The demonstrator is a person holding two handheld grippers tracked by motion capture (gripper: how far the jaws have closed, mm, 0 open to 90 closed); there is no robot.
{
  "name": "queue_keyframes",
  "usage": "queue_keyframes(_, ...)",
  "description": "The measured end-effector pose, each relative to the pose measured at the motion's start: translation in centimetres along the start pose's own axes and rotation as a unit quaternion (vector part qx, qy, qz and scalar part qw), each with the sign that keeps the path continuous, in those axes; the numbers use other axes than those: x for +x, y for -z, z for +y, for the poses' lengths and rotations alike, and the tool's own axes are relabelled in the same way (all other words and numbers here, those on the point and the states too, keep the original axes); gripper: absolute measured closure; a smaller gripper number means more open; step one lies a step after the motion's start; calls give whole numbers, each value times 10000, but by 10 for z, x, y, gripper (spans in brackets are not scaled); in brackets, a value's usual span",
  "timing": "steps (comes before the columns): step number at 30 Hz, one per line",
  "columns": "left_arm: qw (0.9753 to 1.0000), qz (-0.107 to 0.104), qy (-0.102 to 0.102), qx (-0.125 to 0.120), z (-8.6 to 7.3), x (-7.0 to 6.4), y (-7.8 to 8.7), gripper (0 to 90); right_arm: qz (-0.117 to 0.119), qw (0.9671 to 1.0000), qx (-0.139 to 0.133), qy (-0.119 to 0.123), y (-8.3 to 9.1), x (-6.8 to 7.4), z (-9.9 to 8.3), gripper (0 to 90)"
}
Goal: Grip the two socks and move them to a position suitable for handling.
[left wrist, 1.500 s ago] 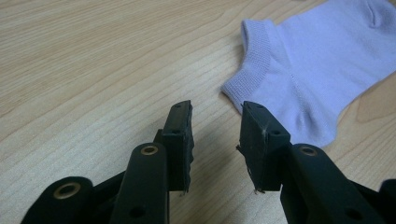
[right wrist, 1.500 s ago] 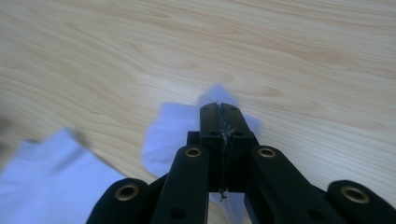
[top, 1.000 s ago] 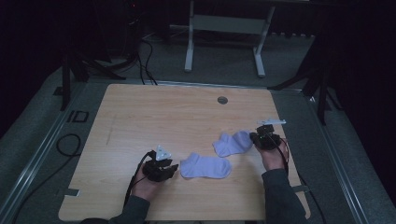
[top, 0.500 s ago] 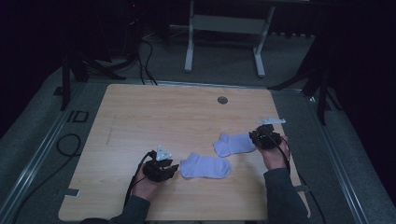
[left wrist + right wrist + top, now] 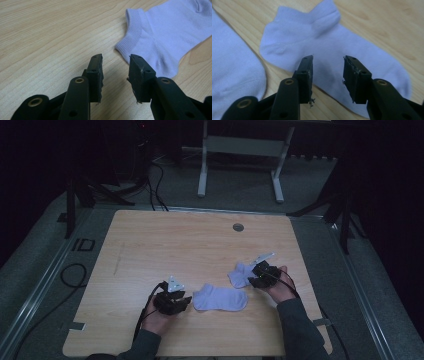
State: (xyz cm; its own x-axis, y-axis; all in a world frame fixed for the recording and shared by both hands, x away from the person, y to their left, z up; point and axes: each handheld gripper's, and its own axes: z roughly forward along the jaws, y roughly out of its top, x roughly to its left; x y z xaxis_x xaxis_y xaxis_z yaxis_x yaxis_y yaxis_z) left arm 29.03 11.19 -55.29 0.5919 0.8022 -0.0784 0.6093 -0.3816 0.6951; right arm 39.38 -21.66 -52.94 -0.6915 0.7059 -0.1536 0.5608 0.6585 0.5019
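Note:
Two pale lilac ankle socks lie on the wooden table. The nearer sock lies flat in the middle front. Its cuff sits just right of and beyond my left gripper, which stands open above bare wood without touching it. In the high view my left gripper is just left of this sock. The second sock lies to the right. My right gripper hovers open over its foot part, with the first sock at the left edge. From above, my right gripper overlaps this sock's right end.
A round grommet sits near the table's far edge. A white metal frame stands on the floor behind, and cables trail at the left. Wide bare wood spreads across the left and far halves of the table.
My right gripper has moved left, over the right-hand sock. My left gripper has hardly shifted.

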Motion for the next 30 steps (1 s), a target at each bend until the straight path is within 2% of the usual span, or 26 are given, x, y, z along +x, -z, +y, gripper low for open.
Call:
queue_keyframes(4,10000,3,-3,4,0,0,0,632,-30,9999,156,63,-7,2,-1,530)
queue_keyframes(9,10000,0,0,0,0,0,0,632,-65,9999,147,3,-8,4,1,488)
queue_keyframes(14,10000,3,-2,2,0,0,0,631,-45,9999,109,48,-10,9,5,440)
queue_keyframes(22,10000,-1,12,-17,0,0,0,631,107,9999,62,107,-19,22,23,410)
queue_keyframes(26,10000,-2,1,-21,1,0,1,630,210,9995,-19,238,-23,29,34,405)
queue_keyframes(30,10000,0,14,-31,1,1,1,630,357,9991,-236,62,-24,28,44,417)
